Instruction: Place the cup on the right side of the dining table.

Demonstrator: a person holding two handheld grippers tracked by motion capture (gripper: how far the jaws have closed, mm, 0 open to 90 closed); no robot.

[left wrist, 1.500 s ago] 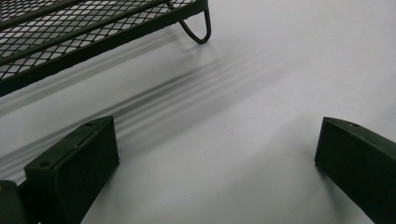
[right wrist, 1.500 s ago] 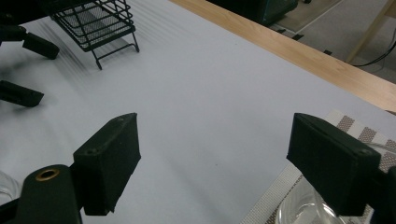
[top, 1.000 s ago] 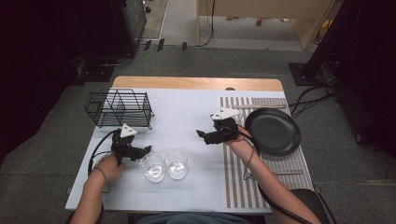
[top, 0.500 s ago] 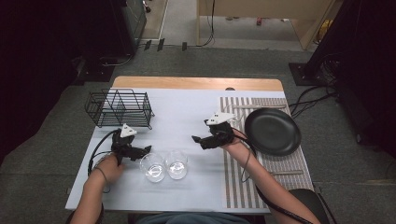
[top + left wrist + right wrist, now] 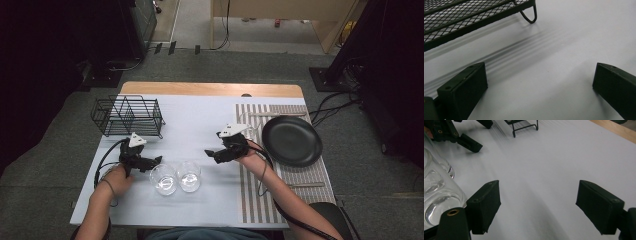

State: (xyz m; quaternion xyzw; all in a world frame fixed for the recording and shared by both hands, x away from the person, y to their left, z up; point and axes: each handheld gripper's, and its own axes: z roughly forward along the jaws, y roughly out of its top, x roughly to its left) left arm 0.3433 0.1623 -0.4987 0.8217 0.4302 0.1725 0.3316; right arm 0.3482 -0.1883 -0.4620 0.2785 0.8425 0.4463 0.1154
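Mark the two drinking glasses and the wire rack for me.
left glass (image 5: 163, 179), high view, on its clear base seen through the open top.
right glass (image 5: 189, 176), high view, on its base, beside the other glass.
wire rack (image 5: 128, 116), high view, on the black dividers in its middle.

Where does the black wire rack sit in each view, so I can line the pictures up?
High view: the black wire rack stands left of centre, at the far left of the white table cover.
Left gripper view: its mesh base and one foot, top left corner.
Right gripper view: one wire foot, top edge, just left of centre.
Shared landmark: the white table cover.
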